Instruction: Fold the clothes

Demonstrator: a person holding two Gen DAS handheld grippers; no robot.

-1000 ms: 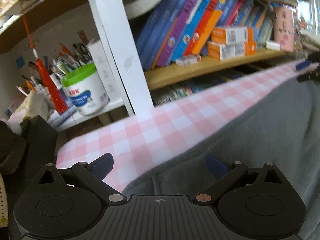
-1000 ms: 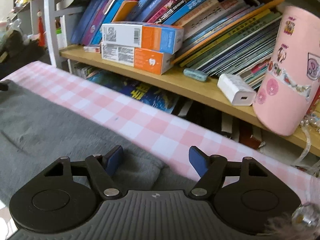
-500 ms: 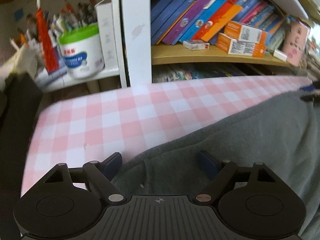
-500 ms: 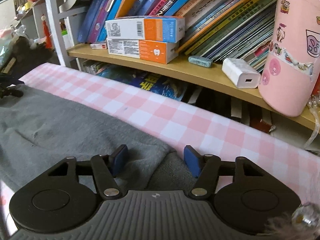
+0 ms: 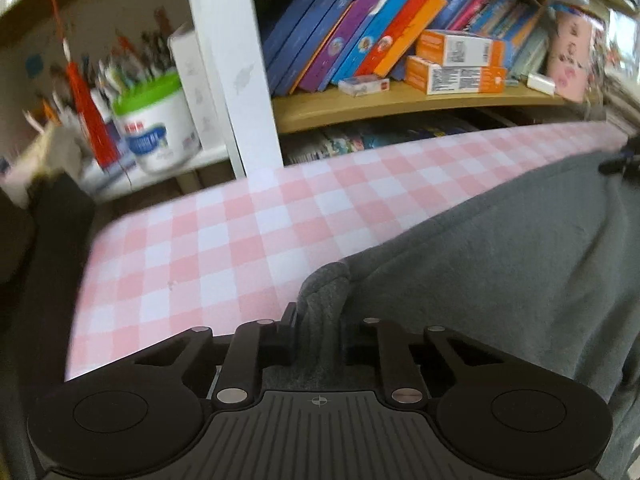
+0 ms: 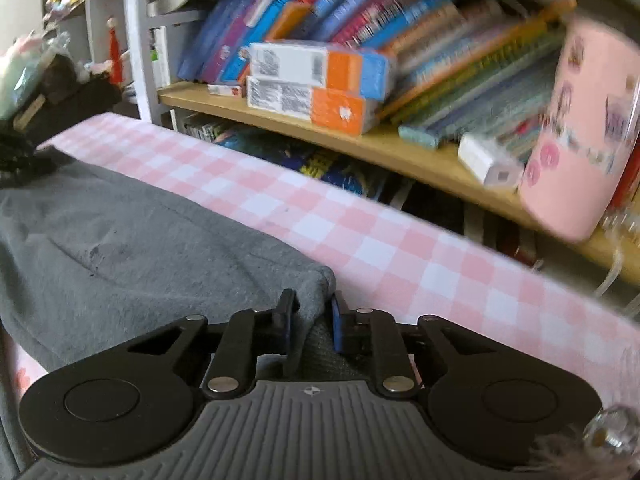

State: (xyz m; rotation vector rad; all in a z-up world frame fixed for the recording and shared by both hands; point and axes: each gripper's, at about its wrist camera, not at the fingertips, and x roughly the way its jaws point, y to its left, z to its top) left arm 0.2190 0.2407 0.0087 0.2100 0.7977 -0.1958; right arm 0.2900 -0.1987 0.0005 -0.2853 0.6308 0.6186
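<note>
**A:** Your left hand-held gripper (image 5: 319,322) sits at the bottom centre of its view, fingers drawn in narrow and pinching a bunched corner of the grey fleece garment (image 5: 500,256). The pinched fold bulges up just above the fingers.

**B:** And my right one?

**A:** Your right hand-held gripper (image 6: 311,326) is also at the bottom centre of its view, closed tight on another corner of the same grey fleece garment (image 6: 132,248). One blue finger pad (image 6: 335,326) presses against the cloth there.

**B:** Where does the garment lie?

**A:** Spread across the pink-and-white checked tabletop (image 5: 224,240). In your left view it fills the right half of the frame; in your right view it fills the left half, with bare checks of the tabletop (image 6: 420,248) running diagonally to the lower right.

**B:** What is behind it?

**A:** A wooden bookshelf board (image 5: 400,102) carrying leaning, colourful books (image 5: 340,28), with two stacked orange-and-white cardboard boxes (image 5: 460,64) in front of them. A white tub with a green lid rim (image 5: 154,130) stands at the left of your left view, stuffed with pens. A pink cylindrical container with stickers (image 6: 584,132) stands at the right of your right view, blurred.
</note>
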